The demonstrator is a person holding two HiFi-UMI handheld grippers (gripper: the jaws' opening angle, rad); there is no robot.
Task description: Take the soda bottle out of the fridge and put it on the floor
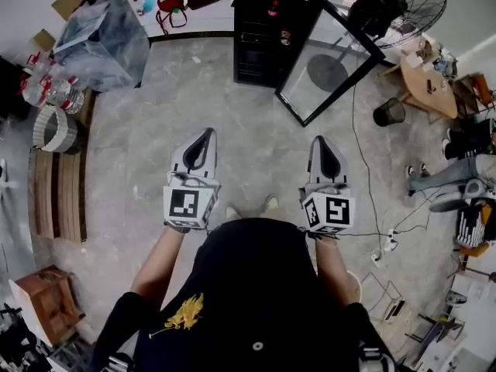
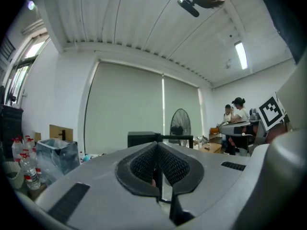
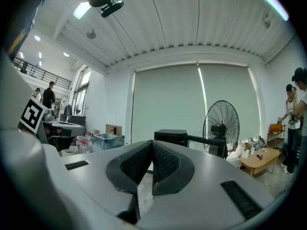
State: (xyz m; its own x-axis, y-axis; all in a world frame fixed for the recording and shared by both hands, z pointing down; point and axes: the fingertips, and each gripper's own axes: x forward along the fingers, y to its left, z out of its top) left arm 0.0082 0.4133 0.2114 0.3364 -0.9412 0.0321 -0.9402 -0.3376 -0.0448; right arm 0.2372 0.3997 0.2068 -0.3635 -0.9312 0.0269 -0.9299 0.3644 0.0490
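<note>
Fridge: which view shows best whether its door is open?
Head view: the fridge stands across the floor, glass door swung wide open. Left gripper view shows only its dark upper part beyond the jaws; right gripper view likewise.

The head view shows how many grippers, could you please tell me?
2: the left gripper at centre-left and the right gripper at centre-right, both shut and empty. None appears hidden.

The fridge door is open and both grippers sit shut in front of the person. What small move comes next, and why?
Probably step toward the fridge: it stands well ahead across the floor. Its door already hangs open, and the left gripper and right gripper are shut and empty, so closing the distance comes first.
</note>
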